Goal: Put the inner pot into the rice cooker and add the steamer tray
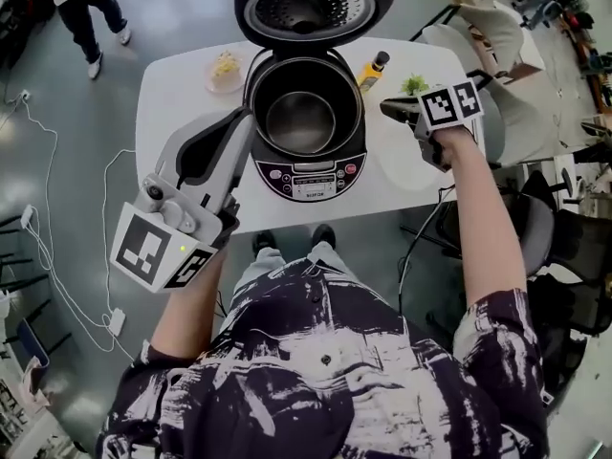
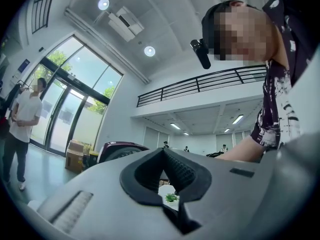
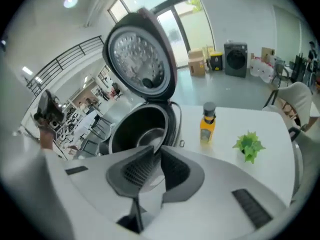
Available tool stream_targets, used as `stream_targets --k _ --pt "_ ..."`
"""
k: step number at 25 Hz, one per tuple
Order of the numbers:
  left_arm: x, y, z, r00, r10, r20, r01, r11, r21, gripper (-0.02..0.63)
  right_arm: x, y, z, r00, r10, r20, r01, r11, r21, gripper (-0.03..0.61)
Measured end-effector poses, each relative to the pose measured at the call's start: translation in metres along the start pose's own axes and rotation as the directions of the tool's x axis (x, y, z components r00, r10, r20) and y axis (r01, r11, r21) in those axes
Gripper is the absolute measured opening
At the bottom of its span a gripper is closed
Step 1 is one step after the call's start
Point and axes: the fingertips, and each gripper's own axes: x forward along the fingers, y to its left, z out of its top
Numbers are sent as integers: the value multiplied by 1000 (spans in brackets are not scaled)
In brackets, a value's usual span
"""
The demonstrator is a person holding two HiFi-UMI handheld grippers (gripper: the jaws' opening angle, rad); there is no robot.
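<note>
White table (image 1: pixel 182 94) bearing the rice cooker (image 1: pixel 308 172) stands on glossy grey floor (image 1: pixel 182 8).

Head, right gripper views share rice cooker (image 1: pixel 308 172).

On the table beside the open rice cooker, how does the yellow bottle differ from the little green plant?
The yellow bottle is tall and smooth with a dark cap, while the green plant is low and leafy. The yellow bottle stands nearer the rice cooker. The green plant sits further out toward the edge of the table. Both stand upright on the white table.
</note>
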Motion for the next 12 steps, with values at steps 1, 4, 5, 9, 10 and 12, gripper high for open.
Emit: stream_targets --k 1,4,5,9,10,12 --pt "6 -6 -2 1000 -15 -7 15 1000 1 5 -14 -8 1 997 -28 68 30 999 -23 40" --pt "22 -20 -9 998 -47 -30 47 999 3 5 -58 -52 -8 945 -191 265 225 969 -103 40" --pt "27 -25 -12 998 -57 -39 57 998 2 5 -71 -71 -19 917 -254 309 300 948 -109 40" --pt "44 -39 -22 993 -89 -74 89 996 1 5 -93 -149 -92 831 -443 338 471 882 -3 84" --pt "47 -42 -24 992 -93 -82 93 996 1 5 -92 -166 -113 821 -472 321 486 873 42 97" --pt "54 -47 -29 990 -100 -98 101 995 3 5 -86 -195 -153 815 -513 269 494 858 139 153"
